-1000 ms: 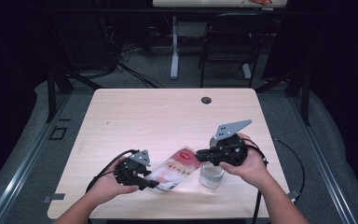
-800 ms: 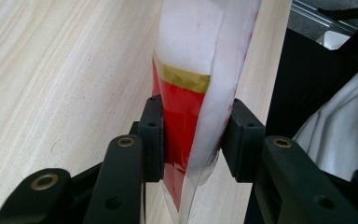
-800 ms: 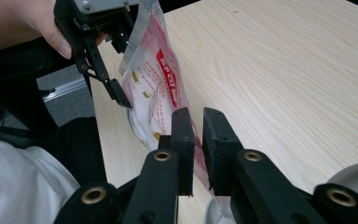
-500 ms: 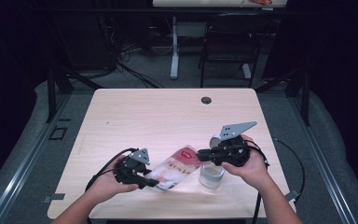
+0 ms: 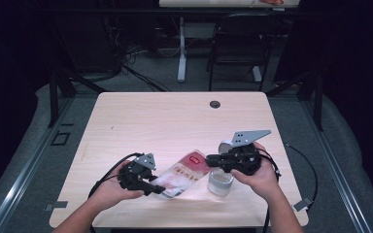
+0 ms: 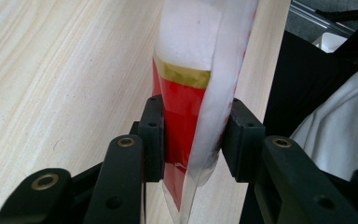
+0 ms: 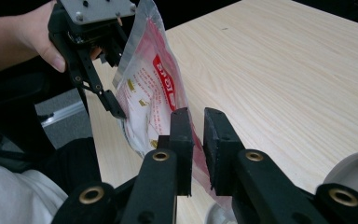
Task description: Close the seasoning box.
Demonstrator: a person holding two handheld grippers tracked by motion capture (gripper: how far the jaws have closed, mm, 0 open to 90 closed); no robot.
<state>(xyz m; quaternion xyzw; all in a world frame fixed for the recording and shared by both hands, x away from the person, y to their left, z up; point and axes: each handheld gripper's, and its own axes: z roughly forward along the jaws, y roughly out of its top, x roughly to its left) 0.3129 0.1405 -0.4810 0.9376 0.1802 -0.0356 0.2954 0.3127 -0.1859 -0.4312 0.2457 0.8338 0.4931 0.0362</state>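
The pouch (image 5: 182, 174) hung over the table's (image 5: 175, 121) near edge, its long axis running between both grippers. The left gripper (image 6: 193, 135) clamped its bottom end; the right gripper (image 7: 196, 135) pinched its top edge, directly above the cup (image 5: 220, 182).

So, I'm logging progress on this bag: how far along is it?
Done: both grippers have hold of the pouch, the left gripper clamped across its filled body, the right gripper pinching its edge. In hand: it is held tilted off the table beside the cup. Left: whether it is open cannot be told.
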